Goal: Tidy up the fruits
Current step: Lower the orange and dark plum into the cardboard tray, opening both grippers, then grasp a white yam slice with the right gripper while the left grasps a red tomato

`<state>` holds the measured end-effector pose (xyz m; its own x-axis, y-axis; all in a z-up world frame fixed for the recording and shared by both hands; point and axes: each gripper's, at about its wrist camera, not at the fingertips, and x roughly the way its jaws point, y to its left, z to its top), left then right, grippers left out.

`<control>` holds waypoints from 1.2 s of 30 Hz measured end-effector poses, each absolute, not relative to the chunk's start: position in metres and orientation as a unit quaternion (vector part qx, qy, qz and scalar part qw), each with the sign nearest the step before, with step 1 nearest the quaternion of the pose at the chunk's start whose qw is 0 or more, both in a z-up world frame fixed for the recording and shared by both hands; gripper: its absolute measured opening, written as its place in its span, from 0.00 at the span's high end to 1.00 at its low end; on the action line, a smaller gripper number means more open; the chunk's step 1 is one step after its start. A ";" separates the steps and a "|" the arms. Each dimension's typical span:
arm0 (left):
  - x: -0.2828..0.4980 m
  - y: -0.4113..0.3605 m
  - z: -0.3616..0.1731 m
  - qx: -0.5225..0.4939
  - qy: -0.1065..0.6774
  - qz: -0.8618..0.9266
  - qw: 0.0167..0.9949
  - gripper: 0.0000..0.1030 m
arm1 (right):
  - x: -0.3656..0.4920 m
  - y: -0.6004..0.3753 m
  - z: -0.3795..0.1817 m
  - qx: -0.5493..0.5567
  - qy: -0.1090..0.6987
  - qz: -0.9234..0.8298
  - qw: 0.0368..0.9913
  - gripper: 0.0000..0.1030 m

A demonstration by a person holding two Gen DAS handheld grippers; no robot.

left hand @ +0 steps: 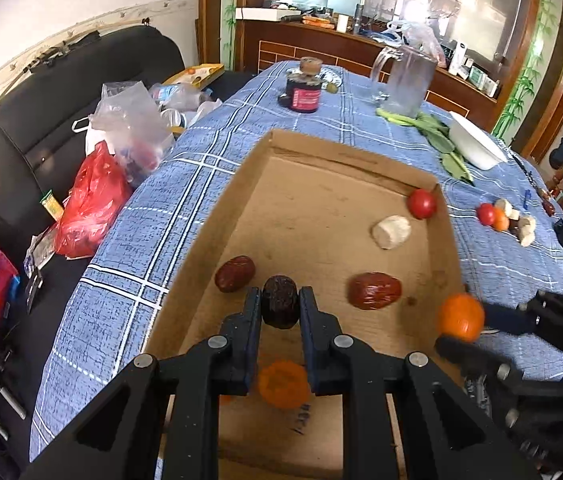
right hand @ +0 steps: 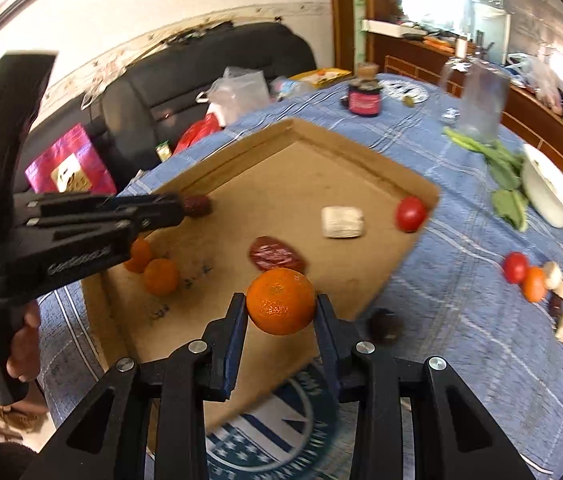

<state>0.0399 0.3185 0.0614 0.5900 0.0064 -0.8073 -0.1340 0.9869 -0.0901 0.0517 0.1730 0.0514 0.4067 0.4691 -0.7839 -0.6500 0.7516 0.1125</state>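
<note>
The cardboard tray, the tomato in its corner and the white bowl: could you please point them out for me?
cardboard tray point(left hand: 321, 208), left wrist view, bare floor.
tomato point(left hand: 422, 203), left wrist view, middle of its skin.
white bowl point(right hand: 552, 196), right wrist view, outer wall.

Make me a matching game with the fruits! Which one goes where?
Things:
1. orange
2. dark date
3. red tomato
4. white chunk

Places:
A. far corner of the cardboard tray
B. between the left gripper fingers
C. on the tray floor, near the tomato
D. between the right gripper fingers

Pairs: 1-D, 2-B, 3-A, 4-C
</note>
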 end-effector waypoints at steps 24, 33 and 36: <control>0.061 0.339 0.023 -0.100 0.500 0.061 0.858 0.83 | 0.061 0.211 0.012 -0.131 0.464 0.342 0.807 0.62; 0.054 0.342 0.028 -0.102 0.493 0.078 0.860 0.66 | 0.055 0.209 0.016 -0.138 0.458 0.337 0.811 0.55; 0.049 0.343 0.032 -0.103 0.488 0.087 0.863 0.57 | 0.051 0.205 0.019 -0.137 0.456 0.337 0.813 0.54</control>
